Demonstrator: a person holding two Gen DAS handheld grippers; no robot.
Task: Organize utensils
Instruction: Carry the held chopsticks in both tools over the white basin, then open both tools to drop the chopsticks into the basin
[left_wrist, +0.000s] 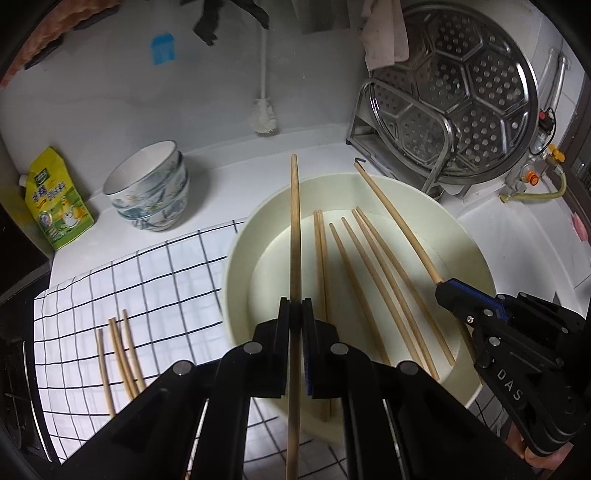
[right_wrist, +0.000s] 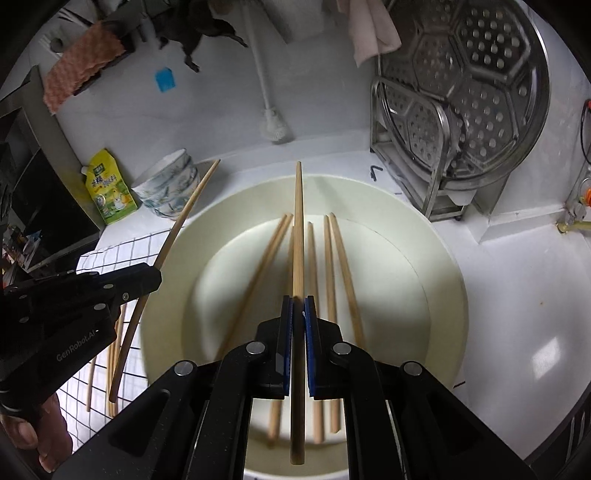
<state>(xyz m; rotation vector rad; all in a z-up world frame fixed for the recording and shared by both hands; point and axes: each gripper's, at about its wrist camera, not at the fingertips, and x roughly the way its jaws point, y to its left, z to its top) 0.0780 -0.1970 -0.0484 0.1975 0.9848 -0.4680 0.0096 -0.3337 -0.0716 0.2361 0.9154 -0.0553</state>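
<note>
In the left wrist view, the left gripper (left_wrist: 295, 314) clamps a thin wooden chopstick (left_wrist: 294, 229) above the round cream basin (left_wrist: 236, 266); three more lie on the checked cloth (left_wrist: 166, 280). In the right wrist view, the right gripper (right_wrist: 298, 306) pinches another stick (right_wrist: 298, 236) over the basin's middle, where smooth loose sticks (right_wrist: 332, 266) rest.

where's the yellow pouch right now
In the left wrist view the yellow pouch stands at the far left of the counter, just left of the stacked bowls, behind the checked cloth.

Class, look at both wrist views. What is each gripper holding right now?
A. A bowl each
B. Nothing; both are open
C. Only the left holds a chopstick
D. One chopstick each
D: the left gripper and the right gripper are each shut on a single chopstick above the cream basin.
</note>
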